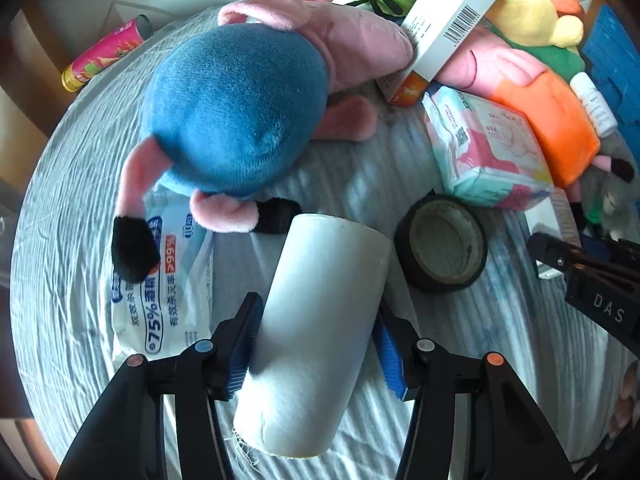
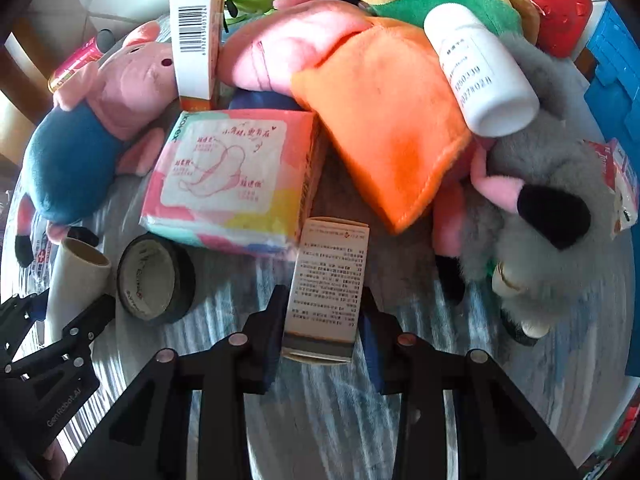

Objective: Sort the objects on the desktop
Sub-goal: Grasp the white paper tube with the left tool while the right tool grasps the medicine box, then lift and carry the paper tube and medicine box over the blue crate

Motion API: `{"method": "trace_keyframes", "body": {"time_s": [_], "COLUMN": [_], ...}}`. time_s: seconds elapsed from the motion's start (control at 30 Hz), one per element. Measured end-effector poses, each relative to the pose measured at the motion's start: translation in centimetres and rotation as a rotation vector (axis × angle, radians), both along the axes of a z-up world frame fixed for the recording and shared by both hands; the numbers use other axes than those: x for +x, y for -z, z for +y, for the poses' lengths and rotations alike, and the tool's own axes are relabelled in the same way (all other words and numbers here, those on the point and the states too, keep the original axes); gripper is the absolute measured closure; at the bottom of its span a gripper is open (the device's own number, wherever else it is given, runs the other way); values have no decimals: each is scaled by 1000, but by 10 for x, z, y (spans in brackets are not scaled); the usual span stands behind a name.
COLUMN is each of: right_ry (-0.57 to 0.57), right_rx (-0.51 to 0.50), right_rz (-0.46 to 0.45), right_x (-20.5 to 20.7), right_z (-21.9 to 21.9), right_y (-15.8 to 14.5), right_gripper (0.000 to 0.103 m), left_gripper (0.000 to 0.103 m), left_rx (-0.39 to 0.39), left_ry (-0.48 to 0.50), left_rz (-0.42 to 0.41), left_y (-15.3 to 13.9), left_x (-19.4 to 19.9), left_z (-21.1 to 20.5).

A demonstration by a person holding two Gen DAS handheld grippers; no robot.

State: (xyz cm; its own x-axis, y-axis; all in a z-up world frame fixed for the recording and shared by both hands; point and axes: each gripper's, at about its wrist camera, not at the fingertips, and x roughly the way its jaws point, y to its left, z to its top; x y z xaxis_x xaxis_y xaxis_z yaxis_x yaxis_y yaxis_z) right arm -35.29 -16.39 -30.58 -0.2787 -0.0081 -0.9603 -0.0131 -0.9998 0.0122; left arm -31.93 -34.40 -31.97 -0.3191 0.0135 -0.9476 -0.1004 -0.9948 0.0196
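My left gripper [image 1: 318, 308] is shut on a white paper roll [image 1: 316, 328], with a blue pad pressed on each side of it. The roll points away from me toward a black tape ring [image 1: 442, 242]. I cannot tell whether it rests on the striped cloth [image 1: 80, 184]. In the right wrist view my right gripper [image 2: 324, 300] is shut on a small printed carton [image 2: 326, 280], held lengthwise between the fingers. The same roll [image 2: 76, 276] and tape ring [image 2: 156, 278] show at the lower left there, beside the left gripper's frame [image 2: 60, 340].
A blue-and-pink plush pig [image 1: 236, 112] lies over a wet wipes pack [image 1: 168, 292]. A pastel pad pack [image 2: 228, 176], barcode box [image 1: 448, 20], orange-dressed plush [image 2: 384, 112], white bottle [image 2: 480, 68] and grey plush [image 2: 552, 216] crowd the far side. A chip can [image 1: 104, 54] lies far left and a blue crate [image 1: 612, 64] stands at the right.
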Motion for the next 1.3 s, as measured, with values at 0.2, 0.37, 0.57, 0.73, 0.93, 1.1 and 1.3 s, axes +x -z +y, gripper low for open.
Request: {"method": "trace_keyframes", "body": {"time_s": [0.2, 0.37, 0.57, 0.73, 0.93, 1.1, 1.3], "right_ry": [-27, -44, -64, -89, -126, -181, -264], "right_rx": [-19, -22, -16, -10, -18, -30, -25], "right_rz": [5, 22, 57, 82, 134, 189, 276], "right_x": [34, 62, 94, 123, 139, 151, 162], "right_z": [-5, -11, -15, 5, 24, 52, 102], "right_y": [-15, -28, -49, -53, -64, -85, -123], "right_gripper": [73, 73, 73, 73, 73, 73, 73], "left_gripper": [51, 51, 51, 51, 51, 51, 51], "left_rx": [-2, -1, 1, 6, -4, -10, -2], "left_ry": [4, 6, 4, -6, -30, -71, -106], "left_rz": [25, 66, 108, 126, 184, 246, 330], "left_y": [-12, -29, -46, -54, -76, -100, -135], "left_x": [34, 65, 89, 106, 128, 141, 148], "left_z": [1, 3, 14, 27, 59, 102, 155]}}
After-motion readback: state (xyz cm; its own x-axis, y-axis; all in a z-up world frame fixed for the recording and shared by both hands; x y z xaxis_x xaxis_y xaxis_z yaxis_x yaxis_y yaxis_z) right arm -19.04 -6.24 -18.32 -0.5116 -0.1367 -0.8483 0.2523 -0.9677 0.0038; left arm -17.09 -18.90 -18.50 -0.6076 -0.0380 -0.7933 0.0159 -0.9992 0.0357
